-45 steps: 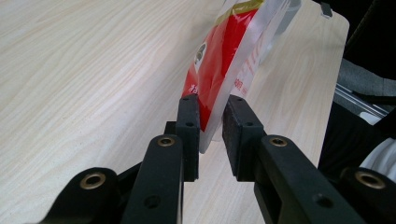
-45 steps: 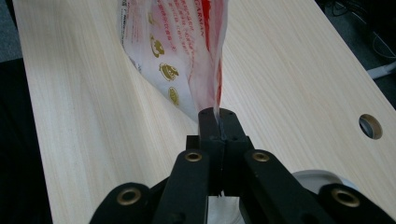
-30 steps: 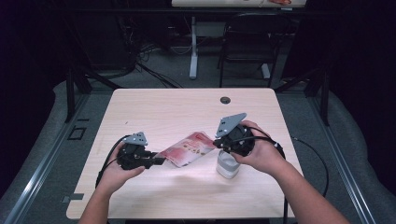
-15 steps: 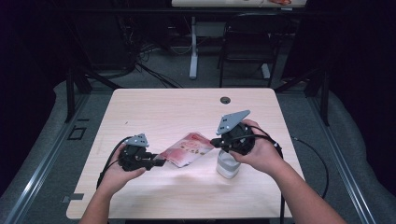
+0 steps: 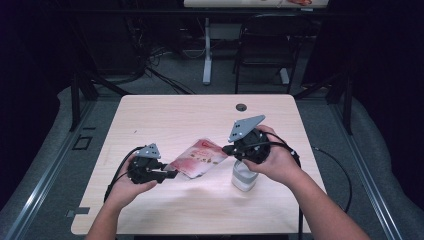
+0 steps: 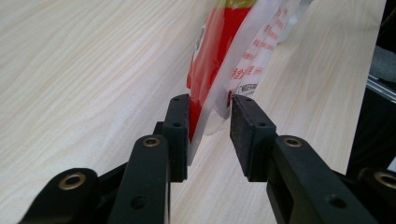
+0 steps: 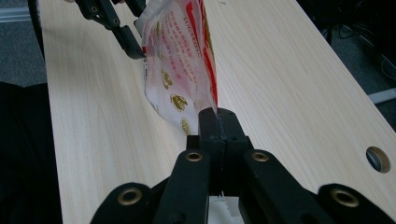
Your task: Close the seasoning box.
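High view: red snack pouch (image 5: 199, 158) held above the table, right gripper (image 5: 229, 149) clamped on its edge, left gripper (image 5: 172, 175) jaws just opening off it, so pouring into white container (image 5: 244, 178) seems next.

The white container (image 5: 244, 176) sits half hidden under the right hand (image 5: 272, 159). The pouch (image 6: 233, 51) is cut off by the left gripper view's top edge, and its small print is unreadable.
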Demonstrator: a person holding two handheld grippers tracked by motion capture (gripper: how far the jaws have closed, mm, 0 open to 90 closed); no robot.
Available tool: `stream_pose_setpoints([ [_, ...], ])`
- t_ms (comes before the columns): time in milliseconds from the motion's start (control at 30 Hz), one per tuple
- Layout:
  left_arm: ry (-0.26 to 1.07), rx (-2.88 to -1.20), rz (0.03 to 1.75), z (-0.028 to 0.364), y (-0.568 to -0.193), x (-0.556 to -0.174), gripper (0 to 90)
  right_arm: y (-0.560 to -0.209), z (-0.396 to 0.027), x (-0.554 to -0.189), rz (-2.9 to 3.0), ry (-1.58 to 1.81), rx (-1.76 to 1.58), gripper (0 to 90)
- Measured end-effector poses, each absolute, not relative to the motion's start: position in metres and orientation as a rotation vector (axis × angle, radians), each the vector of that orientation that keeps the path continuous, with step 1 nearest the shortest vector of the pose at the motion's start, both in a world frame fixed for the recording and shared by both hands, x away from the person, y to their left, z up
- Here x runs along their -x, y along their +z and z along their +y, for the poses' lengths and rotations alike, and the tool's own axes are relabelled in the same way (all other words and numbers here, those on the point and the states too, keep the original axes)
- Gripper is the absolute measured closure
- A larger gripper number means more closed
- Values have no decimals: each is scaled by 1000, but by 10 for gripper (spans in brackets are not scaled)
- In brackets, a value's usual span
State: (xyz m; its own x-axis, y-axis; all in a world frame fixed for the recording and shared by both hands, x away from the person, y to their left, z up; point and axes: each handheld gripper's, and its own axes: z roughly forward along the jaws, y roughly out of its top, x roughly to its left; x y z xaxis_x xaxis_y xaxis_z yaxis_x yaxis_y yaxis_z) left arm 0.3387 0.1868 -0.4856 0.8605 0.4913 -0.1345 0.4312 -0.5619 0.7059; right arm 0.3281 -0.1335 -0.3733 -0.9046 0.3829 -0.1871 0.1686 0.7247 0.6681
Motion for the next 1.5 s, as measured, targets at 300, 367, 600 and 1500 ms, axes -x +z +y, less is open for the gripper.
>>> stream_pose_setpoints([
  [300,111,-2254,643,184,-487,-339,636,-375,-128,-327,2624,957,-411,900],
  [367,112,-2264,650,183,-489,-339,635,-376,-126,-327,2621,955,-413,900],
  [600,96,-2251,661,185,-490,-340,607,-379,-124,-329,2631,952,-412,900],
  [1500,64,-2277,712,176,-523,-347,639,-403,-117,-336,2657,880,-425,900],
])
